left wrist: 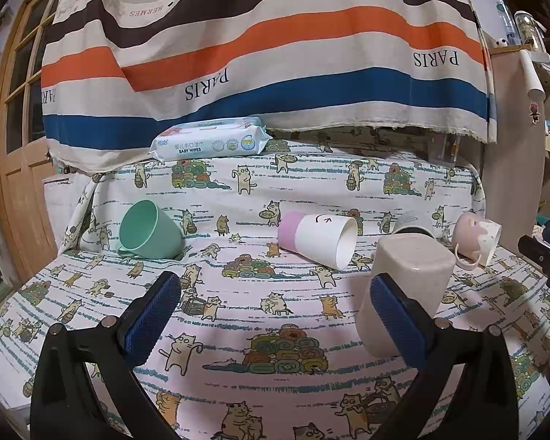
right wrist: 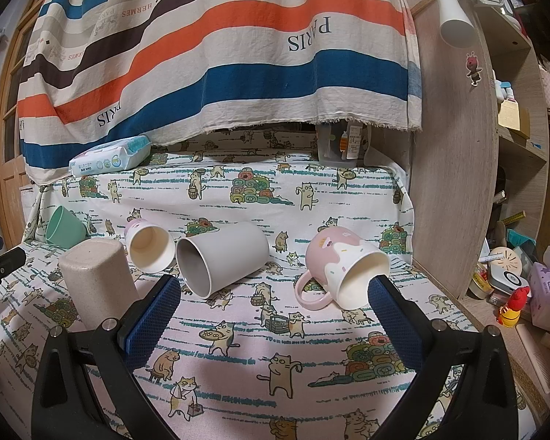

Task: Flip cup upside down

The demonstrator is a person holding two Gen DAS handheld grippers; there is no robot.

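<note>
A beige speckled cup (left wrist: pixel 410 286) stands upside down on the cat-print cloth, just beyond my left gripper's right finger; it also shows in the right wrist view (right wrist: pixel 95 278). My left gripper (left wrist: pixel 275 315) is open and empty. A green mug (left wrist: pixel 148 231), a pink-and-white cup (left wrist: pixel 319 236), a grey cup (right wrist: pixel 220 260) and a pink handled mug (right wrist: pixel 343 271) lie on their sides. My right gripper (right wrist: pixel 275 319) is open and empty, in front of the grey cup and the pink mug.
A pack of baby wipes (left wrist: pixel 209 141) lies at the back on a raised step. A striped cloth (left wrist: pixel 260 47) hangs behind. A wooden shelf panel (right wrist: pixel 454 168) bounds the right side, with clutter beyond it. A wooden door (left wrist: pixel 22 146) stands at left.
</note>
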